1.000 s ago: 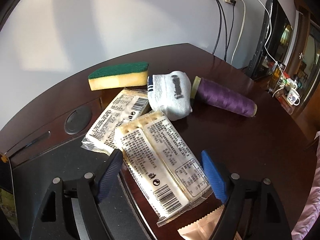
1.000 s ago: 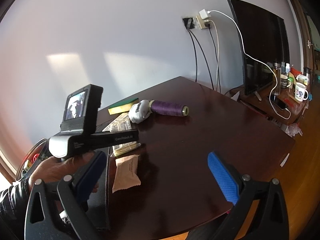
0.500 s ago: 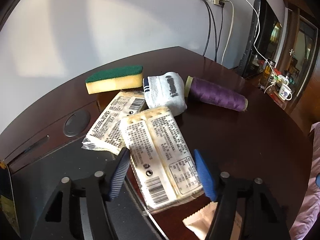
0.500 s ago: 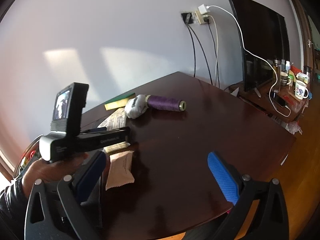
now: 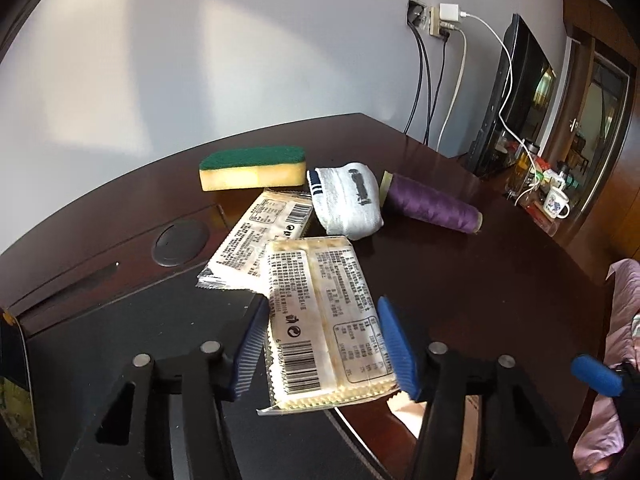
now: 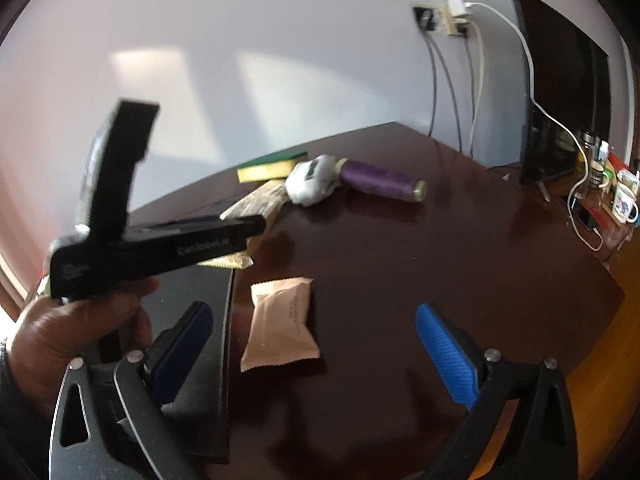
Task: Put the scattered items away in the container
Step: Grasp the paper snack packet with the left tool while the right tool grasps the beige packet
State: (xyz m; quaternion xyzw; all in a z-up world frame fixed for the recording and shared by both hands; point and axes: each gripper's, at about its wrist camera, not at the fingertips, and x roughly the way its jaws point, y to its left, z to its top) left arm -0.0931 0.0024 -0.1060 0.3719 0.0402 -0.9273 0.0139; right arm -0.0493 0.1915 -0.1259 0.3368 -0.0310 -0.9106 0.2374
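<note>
Your left gripper (image 5: 326, 344) is clamped on the near cracker pack (image 5: 324, 320), both blue pads against its long edges, pack's near end lifted over the black container (image 5: 132, 328) at near left. Your right gripper (image 6: 316, 344) is spread wide w/ nothing between the pads, hovering above the table (image 6: 460, 264). A tan sachet (image 6: 282, 322) lies flat just beyond it, beside the container's right edge. Farther back, a 2nd cracker pack (image 5: 260, 240) lies partly under the held one. Behind that: rolled white sock (image 5: 348, 200), touching the purple thread spool (image 5: 432, 206) on its right. Yellow-green sponge (image 5: 252, 168) sits farthest, left of the sock.
</note>
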